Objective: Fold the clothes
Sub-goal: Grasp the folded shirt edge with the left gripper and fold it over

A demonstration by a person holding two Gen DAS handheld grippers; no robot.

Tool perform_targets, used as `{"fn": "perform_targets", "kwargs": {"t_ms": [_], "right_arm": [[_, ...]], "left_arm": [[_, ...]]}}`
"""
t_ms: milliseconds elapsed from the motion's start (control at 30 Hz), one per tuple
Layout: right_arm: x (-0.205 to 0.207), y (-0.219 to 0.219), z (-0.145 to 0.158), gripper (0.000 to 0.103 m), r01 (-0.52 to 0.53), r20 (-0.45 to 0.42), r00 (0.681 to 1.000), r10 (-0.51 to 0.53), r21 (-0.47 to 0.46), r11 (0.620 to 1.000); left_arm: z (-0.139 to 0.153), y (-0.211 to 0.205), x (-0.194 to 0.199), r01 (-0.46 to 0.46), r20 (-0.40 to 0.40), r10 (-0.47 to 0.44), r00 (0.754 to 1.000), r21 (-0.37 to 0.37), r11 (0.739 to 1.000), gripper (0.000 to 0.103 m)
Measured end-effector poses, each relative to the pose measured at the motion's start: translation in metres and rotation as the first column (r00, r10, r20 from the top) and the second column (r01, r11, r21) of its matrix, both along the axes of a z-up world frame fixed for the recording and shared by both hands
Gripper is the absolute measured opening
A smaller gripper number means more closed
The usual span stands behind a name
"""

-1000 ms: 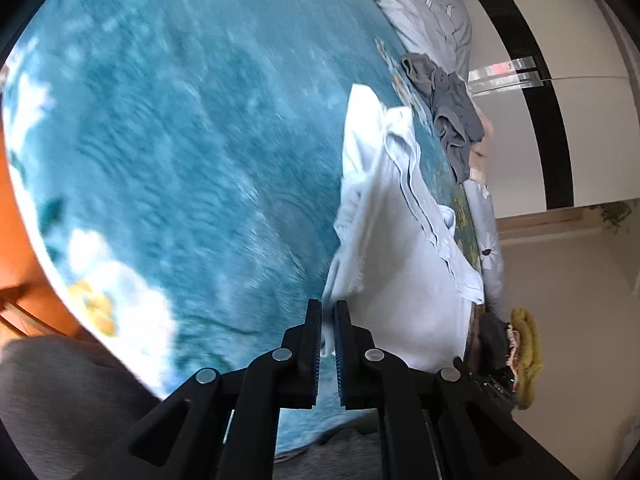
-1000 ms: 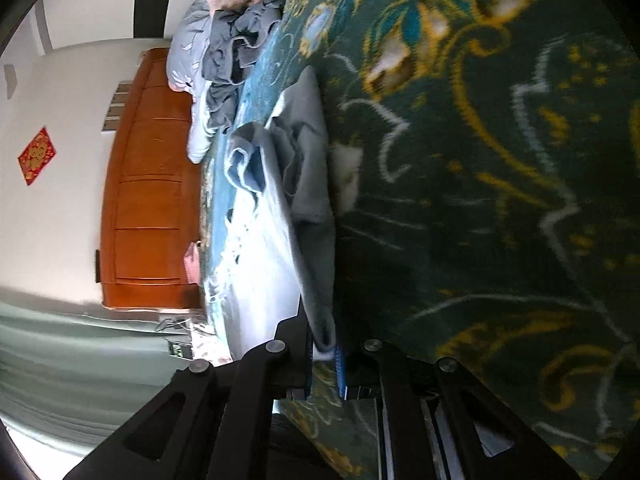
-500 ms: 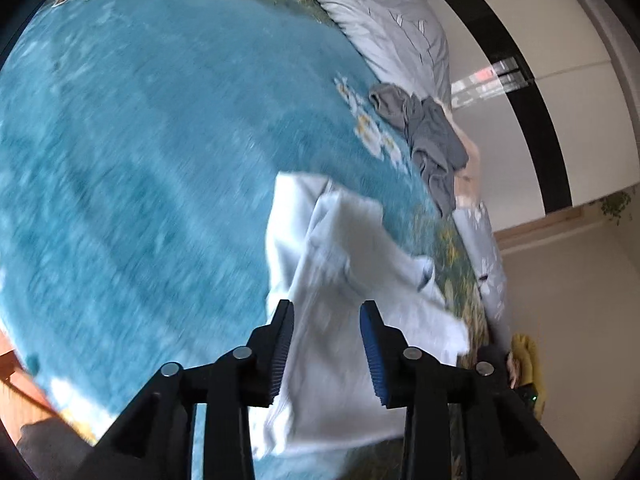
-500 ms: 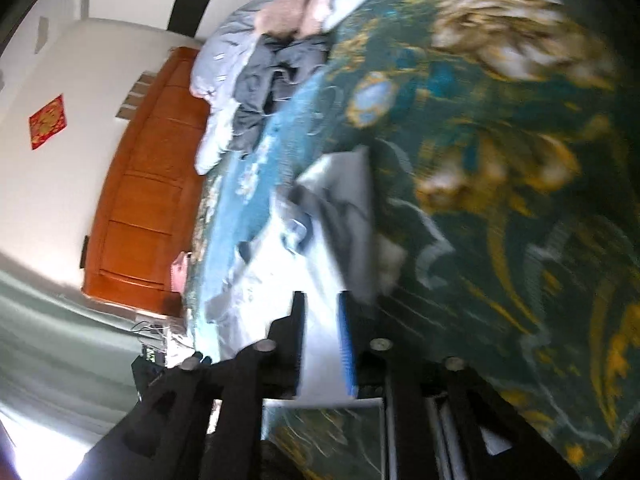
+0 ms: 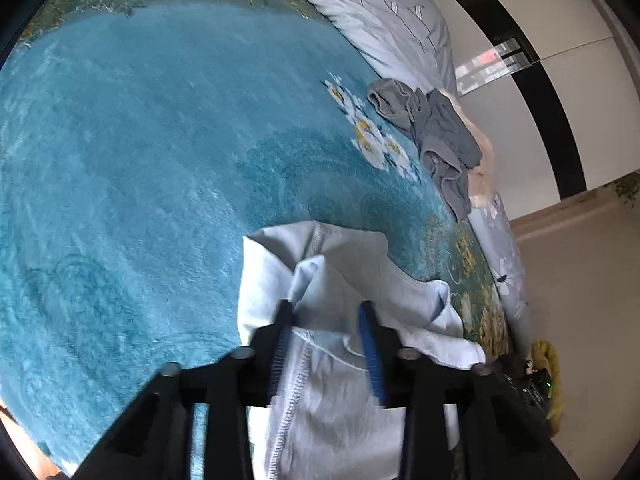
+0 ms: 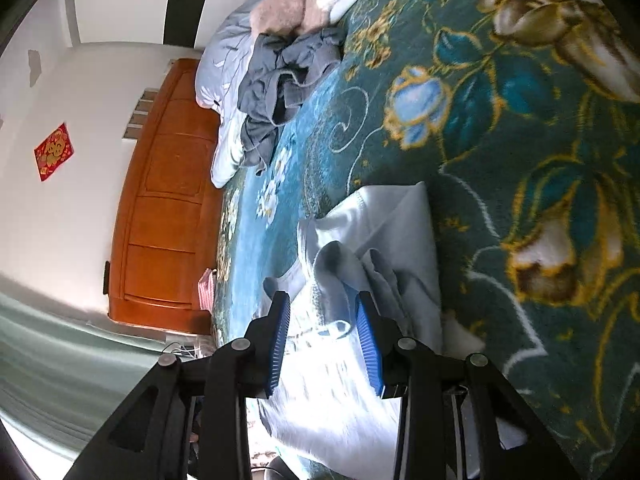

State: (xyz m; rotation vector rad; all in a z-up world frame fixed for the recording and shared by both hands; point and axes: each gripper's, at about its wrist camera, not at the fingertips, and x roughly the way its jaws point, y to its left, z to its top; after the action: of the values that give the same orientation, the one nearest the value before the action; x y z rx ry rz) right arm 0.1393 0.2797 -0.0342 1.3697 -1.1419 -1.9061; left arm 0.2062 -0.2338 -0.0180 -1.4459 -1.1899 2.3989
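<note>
We are folding a light blue shirt on the big teal blanket that covers the bed. The shirt is our landmark, and it lies right under both of our tools, bunched and partly doubled over, with one stitched edge turned up on top. Our left gripper hangs just above the shirt. Its jaws are apart but are closing in now, and the cloth lies under the gap, not pinched, so it holds nothing. Our right gripper is over the other side of the shirt, with its jaws a little apart too. A soft hump of cloth pokes up between them, but the blue pads do not seem to squeeze it. We think both tools have let go so the fold can lie flat on the blanket. Far beyond the shirt, near the pale flowered quilt, a gray heap of clothes waits its turn. It looks like more folding is left, because the shirt is still lumpy and the sleeve part sticks out.
</note>
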Motion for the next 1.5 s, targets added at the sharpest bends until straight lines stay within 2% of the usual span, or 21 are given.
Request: {"fn": "perform_targets", "kwargs": {"t_ms": [33, 67, 100, 133, 167, 300, 367, 433, 500, 533, 600, 700, 833, 900, 1000, 1133, 1333, 1500], "right_arm": [[-0.002, -0.002, -0.001, 0.031, -0.005, 0.001, 1.000, 0.005, -0.003, 1.000], [-0.005, -0.004, -0.002, 0.024, -0.010, 0.003, 1.000, 0.010, -0.005, 1.000], [-0.006, -0.005, -0.003, 0.013, -0.014, 0.007, 1.000, 0.014, 0.001, 1.000], [-0.004, -0.005, -0.002, 0.007, -0.012, 0.006, 1.000, 0.012, 0.008, 1.000], [-0.003, -0.005, -0.001, 0.005, -0.012, 0.001, 1.000, 0.012, -0.002, 1.000], [0.001, -0.005, 0.006, 0.004, -0.012, -0.024, 1.000, 0.011, -0.043, 0.999], [0.010, 0.001, 0.017, 0.004, -0.015, -0.054, 0.999, 0.010, -0.097, 0.995], [0.025, 0.007, 0.031, 0.004, -0.018, -0.071, 0.997, 0.008, -0.146, 0.989], [0.050, 0.015, 0.049, 0.004, -0.032, -0.080, 0.997, 0.017, -0.197, 0.980], [0.060, 0.019, 0.058, 0.004, -0.039, -0.091, 0.996, 0.020, -0.207, 0.978], [0.069, 0.027, 0.074, 0.004, -0.037, -0.120, 0.993, 0.012, -0.211, 0.977], [0.057, 0.031, 0.084, 0.004, -0.016, -0.136, 0.991, -0.012, -0.204, 0.979], [0.004, 0.011, 0.050, 0.004, 0.033, -0.019, 0.999, -0.037, -0.161, 0.986], [-0.019, -0.001, 0.024, 0.004, 0.059, 0.056, 0.997, -0.052, -0.134, 0.989], [-0.039, -0.010, -0.002, 0.004, 0.085, 0.115, 0.991, -0.070, -0.128, 0.988], [-0.063, -0.008, -0.015, 0.004, 0.135, 0.130, 0.984, -0.118, -0.129, 0.982], [-0.082, -0.004, -0.041, 0.004, 0.175, 0.189, 0.969, -0.159, -0.073, 0.982], [-0.085, 0.000, -0.060, 0.004, 0.214, 0.232, 0.955, -0.182, -0.123, 0.969]], "left_arm": [[-0.001, 0.000, 0.000, -0.001, 0.009, 0.001, 1.000, -0.007, 1.000, 0.016], [-0.001, 0.000, 0.000, -0.004, 0.016, 0.004, 1.000, -0.013, 1.000, 0.009], [-0.001, -0.001, 0.000, -0.008, 0.017, 0.008, 1.000, -0.010, 1.000, 0.007], [-0.001, -0.002, 0.002, -0.013, 0.014, 0.013, 1.000, 0.000, 1.000, 0.005], [0.001, -0.004, 0.005, -0.018, 0.006, 0.018, 1.000, 0.014, 1.000, 0.004], [0.012, -0.009, 0.021, -0.035, -0.046, 0.040, 0.998, 0.097, 0.995, 0.004], [0.024, -0.010, 0.040, -0.032, -0.082, 0.047, 0.995, 0.175, 0.984, 0.004], [0.039, -0.011, 0.061, -0.020, -0.124, 0.053, 0.991, 0.251, 0.968, 0.004], [0.058, -0.013, 0.080, 0.000, -0.176, 0.052, 0.983, 0.283, 0.959, 0.004], [0.066, -0.015, 0.085, 0.001, -0.192, 0.056, 0.980, 0.284, 0.959, 0.004], [0.075, -0.021, 0.069, -0.016, -0.200, 0.074, 0.977, 0.278, 0.960, 0.004], [0.063, -0.022, 0.027, -0.055, -0.141, 0.091, 0.986, 0.240, 0.969, 0.004], [0.017, -0.023, -0.024, -0.116, -0.010, 0.121, 0.993, 0.235, 0.965, 0.004], [0.000, -0.025, -0.039, -0.136, 0.001, 0.140, 0.990, 0.249, 0.959, 0.004], [-0.016, -0.028, -0.056, -0.153, 0.014, 0.155, 0.988, 0.273, 0.950, 0.004], [-0.034, -0.030, -0.069, -0.172, 0.044, 0.167, 0.985, 0.265, 0.949, 0.004], [-0.068, -0.037, -0.067, -0.214, 0.084, 0.198, 0.977, 0.315, 0.925, 0.004], [-0.062, -0.045, -0.064, -0.232, 0.063, 0.225, 0.972, 0.355, 0.906, 0.005]]}}
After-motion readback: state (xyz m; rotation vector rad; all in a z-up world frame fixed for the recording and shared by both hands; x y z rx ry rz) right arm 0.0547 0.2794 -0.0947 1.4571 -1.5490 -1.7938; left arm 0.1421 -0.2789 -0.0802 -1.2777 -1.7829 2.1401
